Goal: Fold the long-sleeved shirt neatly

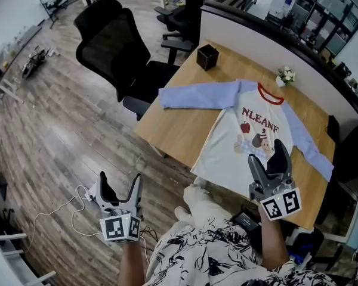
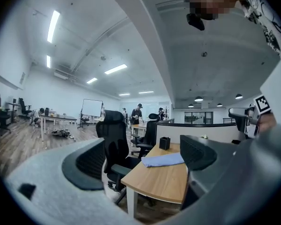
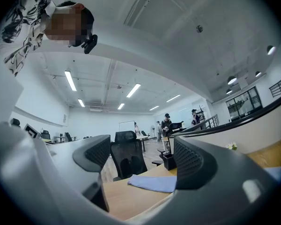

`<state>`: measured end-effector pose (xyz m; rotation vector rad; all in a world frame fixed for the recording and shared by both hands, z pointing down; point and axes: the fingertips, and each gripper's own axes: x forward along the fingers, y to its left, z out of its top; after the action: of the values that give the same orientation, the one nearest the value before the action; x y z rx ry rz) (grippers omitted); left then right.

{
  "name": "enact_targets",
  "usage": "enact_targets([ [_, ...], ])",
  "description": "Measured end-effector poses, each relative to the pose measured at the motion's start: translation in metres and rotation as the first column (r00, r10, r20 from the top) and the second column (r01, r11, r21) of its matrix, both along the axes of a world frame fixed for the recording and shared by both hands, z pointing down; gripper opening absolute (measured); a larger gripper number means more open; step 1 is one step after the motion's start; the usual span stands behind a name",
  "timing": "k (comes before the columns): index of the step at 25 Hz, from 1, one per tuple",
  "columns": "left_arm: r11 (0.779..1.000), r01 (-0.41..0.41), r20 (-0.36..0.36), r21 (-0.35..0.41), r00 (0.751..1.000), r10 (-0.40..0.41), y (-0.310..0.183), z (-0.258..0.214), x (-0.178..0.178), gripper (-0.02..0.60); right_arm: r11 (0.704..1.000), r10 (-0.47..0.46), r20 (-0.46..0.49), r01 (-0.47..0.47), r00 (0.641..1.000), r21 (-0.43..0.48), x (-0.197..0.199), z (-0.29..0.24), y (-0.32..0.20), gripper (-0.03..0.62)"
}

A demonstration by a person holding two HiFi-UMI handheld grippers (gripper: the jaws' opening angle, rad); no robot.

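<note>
The long-sleeved shirt (image 1: 246,137) lies spread flat on the wooden table (image 1: 176,130), white body with a picture and red collar, light blue sleeves stretched out to both sides. Its left sleeve (image 2: 163,160) also shows in both gripper views (image 3: 152,182). My left gripper (image 1: 120,193) is open and empty, held over the floor well short of the table. My right gripper (image 1: 269,161) is open and empty too, raised above the shirt's near hem.
A black pen cup (image 1: 207,56) and a small flower pot (image 1: 285,75) stand near the table's far edge. A black office chair (image 1: 122,55) is at the table's left end. A cable and power strip (image 1: 83,194) lie on the floor. A partition wall (image 1: 274,43) runs behind the table.
</note>
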<state>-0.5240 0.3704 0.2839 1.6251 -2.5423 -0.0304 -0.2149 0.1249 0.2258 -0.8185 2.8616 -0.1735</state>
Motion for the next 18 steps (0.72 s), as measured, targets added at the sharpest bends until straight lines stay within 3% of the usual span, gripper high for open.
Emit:
enact_targets([
  [10, 0.999, -0.046, 0.036, -0.013, 0.998, 0.046, -0.124, -0.006, -0.065, 0.489, 0.999, -0.035, -0.003, 0.035, 0.999, -0.005, -0.086, 0.005, -0.104, 0.417],
  [18, 0.990, -0.133, 0.049, -0.048, 0.990, 0.135, -0.235, 0.000, -0.091, 0.489, 0.998, 0.019, -0.032, -0.020, 0.999, -0.056, -0.095, 0.027, -0.167, 0.419],
])
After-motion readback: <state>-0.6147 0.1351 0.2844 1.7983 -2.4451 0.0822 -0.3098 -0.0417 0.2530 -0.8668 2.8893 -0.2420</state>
